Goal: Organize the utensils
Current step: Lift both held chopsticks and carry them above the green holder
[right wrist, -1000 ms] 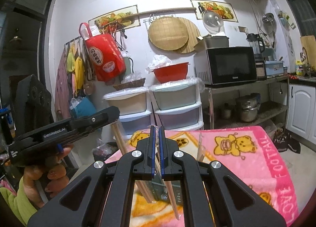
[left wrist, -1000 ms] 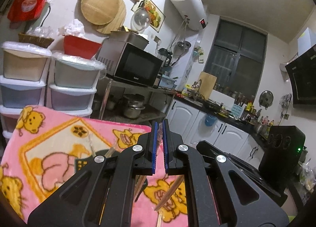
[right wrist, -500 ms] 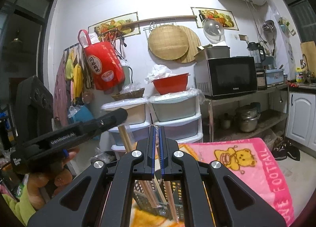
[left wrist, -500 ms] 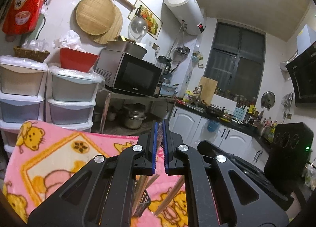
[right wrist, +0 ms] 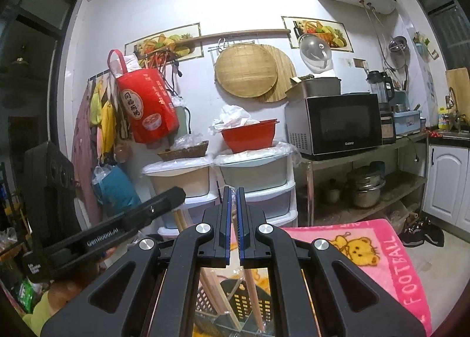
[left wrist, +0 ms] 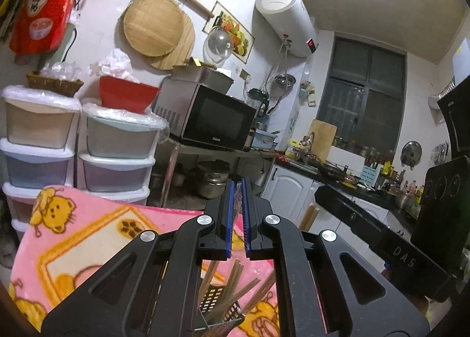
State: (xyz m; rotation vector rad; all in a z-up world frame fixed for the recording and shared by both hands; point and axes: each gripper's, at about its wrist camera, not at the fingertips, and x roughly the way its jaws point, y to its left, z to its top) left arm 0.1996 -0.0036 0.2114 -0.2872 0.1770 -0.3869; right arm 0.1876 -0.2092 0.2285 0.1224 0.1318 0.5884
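Both grippers sit above the black basket point(right wrist: 243, 301), chopsticks point(right wrist: 252, 293) standing upright-ish below; left gripper point(left wrist: 238, 219) and right gripper point(right wrist: 232, 213) nearly shut, prob. empty.

Left wrist view: looks forward along its fingers, tilted upward, facing the microwave point(left wrist: 217, 124) corner, window and counter; pink blanket point(left wrist: 88, 234) close below.

Right wrist view: similar height, aimed further left at the wall with hanging red bag point(right wrist: 145, 108).

Shared: microwave, stacked drawers point(right wrist: 255, 184), blanket, and apparently the same black basket point(right wrist: 243, 304), mostly hidden.
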